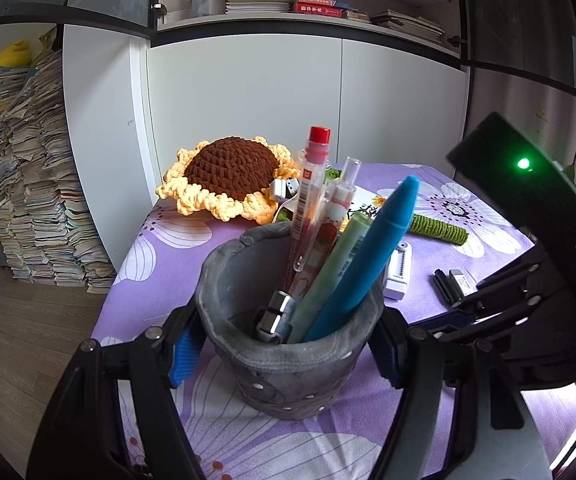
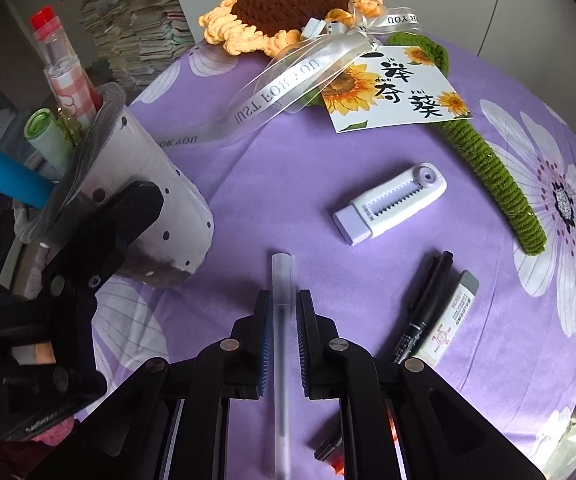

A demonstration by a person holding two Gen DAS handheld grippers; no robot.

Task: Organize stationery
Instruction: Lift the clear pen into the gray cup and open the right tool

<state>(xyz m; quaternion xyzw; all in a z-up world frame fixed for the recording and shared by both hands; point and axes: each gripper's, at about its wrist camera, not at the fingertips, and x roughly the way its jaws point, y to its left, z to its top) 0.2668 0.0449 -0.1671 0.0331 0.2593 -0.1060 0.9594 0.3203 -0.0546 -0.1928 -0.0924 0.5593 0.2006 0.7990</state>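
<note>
Reading ribbon (image 2: 276, 92) — perhaps "JUST FOR YOU"

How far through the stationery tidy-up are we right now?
Partly done. The pen holder, gripped by the left gripper, already has several pens, including a blue one. The right gripper holds a frosted pen. Still on the table: black marker, eraser and lilac eraser.

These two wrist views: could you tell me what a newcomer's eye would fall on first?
Probably the crocheted sunflower at the far edge of the purple flowered tablecloth. Next, the grey pen holder, crowded with pens and clamped by the left gripper. Nearer, the right gripper pinches a frosted pen.
</note>
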